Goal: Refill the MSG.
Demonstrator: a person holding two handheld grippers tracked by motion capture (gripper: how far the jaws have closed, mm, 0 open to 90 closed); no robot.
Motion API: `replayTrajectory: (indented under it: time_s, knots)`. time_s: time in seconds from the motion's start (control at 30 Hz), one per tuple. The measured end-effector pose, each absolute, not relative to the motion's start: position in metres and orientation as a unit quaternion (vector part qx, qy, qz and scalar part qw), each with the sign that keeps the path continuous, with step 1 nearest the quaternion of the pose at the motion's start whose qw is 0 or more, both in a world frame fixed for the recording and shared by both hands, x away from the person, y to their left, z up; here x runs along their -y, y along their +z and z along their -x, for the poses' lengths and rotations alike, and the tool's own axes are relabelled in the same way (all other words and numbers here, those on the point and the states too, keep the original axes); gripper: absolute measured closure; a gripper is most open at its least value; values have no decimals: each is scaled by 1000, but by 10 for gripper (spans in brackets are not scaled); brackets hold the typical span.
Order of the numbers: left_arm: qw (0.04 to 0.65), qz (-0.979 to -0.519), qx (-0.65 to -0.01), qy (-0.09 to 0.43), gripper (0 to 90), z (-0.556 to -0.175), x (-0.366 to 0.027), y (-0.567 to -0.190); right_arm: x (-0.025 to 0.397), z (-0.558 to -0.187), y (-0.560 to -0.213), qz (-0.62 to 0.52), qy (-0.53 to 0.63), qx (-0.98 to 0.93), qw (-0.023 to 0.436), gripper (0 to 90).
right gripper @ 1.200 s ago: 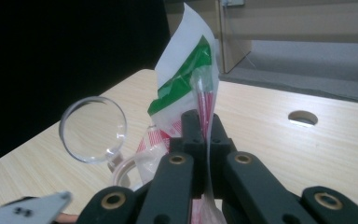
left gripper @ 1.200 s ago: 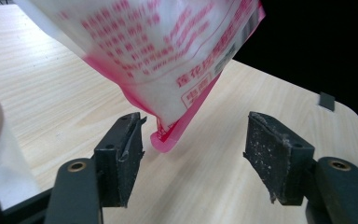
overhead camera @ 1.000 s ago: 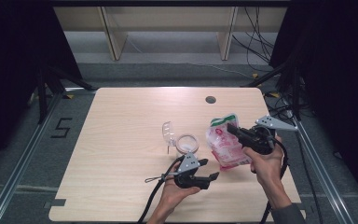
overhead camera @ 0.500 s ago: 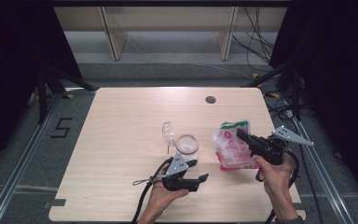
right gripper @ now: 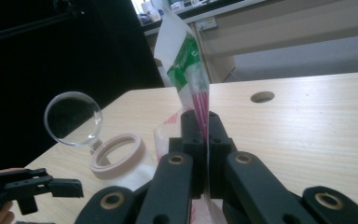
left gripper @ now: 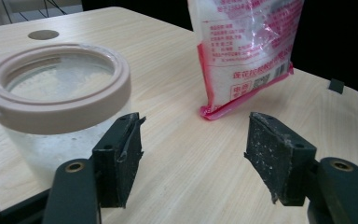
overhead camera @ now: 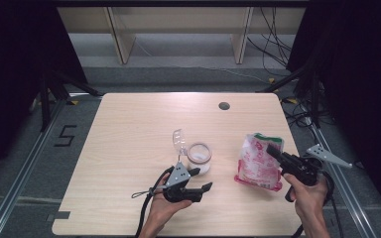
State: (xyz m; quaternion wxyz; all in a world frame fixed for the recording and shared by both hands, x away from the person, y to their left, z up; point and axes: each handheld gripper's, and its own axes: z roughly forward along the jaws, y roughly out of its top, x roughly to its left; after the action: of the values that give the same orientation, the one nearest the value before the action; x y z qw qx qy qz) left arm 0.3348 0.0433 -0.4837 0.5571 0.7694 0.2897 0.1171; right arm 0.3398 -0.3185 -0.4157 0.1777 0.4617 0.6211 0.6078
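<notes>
right now the right gripper [overhead camera: 274,153] is pinching the bag [overhead camera: 258,161] near its top edge, its jaws pressed together on the thin plastic, and in the right gripper view [right gripper: 204,135] the bag [right gripper: 186,70] is rising upright straight out from between them, green at the top and red striped lower down. seen from above, the bag is standing on the table [overhead camera: 129,129] toward its right side, leaning a little, with its bottom edge touching the wood. the left gripper [overhead camera: 201,179] is lying low near the table's front edge, its jaws standing wide apart and gripping nothing; in the left gripper view [left gripper: 196,156] bare wood is showing between them. the jar [overhead camera: 199,157] is sitting just beyond that gripper, near the middle of the table, with its clear lid [overhead camera: 179,142] hinged open and tilting up to the left. in the left gripper view the jar [left gripper: 56,93] is sitting just behind the left jaw, close but whether touching i cannot tell, while the bag [left gripper: 244,51] is standing farther off, apart from the jar.
</notes>
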Motion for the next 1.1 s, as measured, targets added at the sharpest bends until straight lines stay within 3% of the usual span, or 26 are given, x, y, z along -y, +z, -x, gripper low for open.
replayTrajectory:
  time_s: [0.53,1.07,1.1]
  knots:
    - [552,-769,-297,127,351,-335,-49,-481,342,-347,-447,-507,576,-614,186,900]
    - [530,-776,-311,141,349,-335,-59,-472,346,-349,-453,-520,548,-624,200,898]
    - [531,-775,-311,142,348,-336,-59,-471,345,-348,-453,-525,553,-621,182,898]
